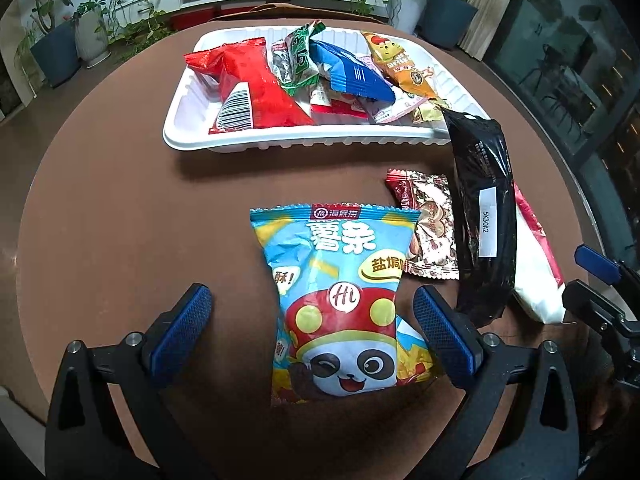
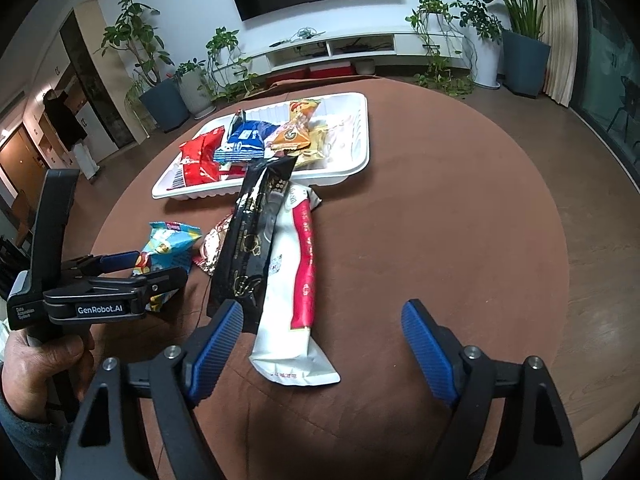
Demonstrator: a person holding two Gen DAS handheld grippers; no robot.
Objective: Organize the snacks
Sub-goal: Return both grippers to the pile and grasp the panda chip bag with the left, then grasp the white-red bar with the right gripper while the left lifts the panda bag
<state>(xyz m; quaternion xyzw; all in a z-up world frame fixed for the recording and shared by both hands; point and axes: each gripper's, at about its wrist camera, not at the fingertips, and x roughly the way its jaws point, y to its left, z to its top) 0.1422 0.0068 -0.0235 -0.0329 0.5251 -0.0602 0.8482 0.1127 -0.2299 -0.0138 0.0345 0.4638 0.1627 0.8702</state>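
A light-blue chip bag with a panda [image 1: 340, 304] lies flat on the round brown table. My left gripper [image 1: 316, 316] straddles it, open, with both blue pads clear of the bag. In the right wrist view, my left gripper [image 2: 160, 266] is around that bag [image 2: 168, 244]. My right gripper [image 2: 322, 336] stands open over the near end of a white-and-red packet [image 2: 292, 280]; its left pad sits by the corner of a long black packet [image 2: 252, 240]. The black packet [image 1: 480, 216] leans on the rim of the white tray [image 1: 280, 142].
The tray [image 2: 352, 168] holds red, green, blue and orange snack packets. A gold-and-brown patterned packet [image 1: 432, 232] lies between the chip bag and the black packet. A hand [image 2: 36, 360] holds the left gripper. Potted plants and a low white cabinet stand beyond the table.
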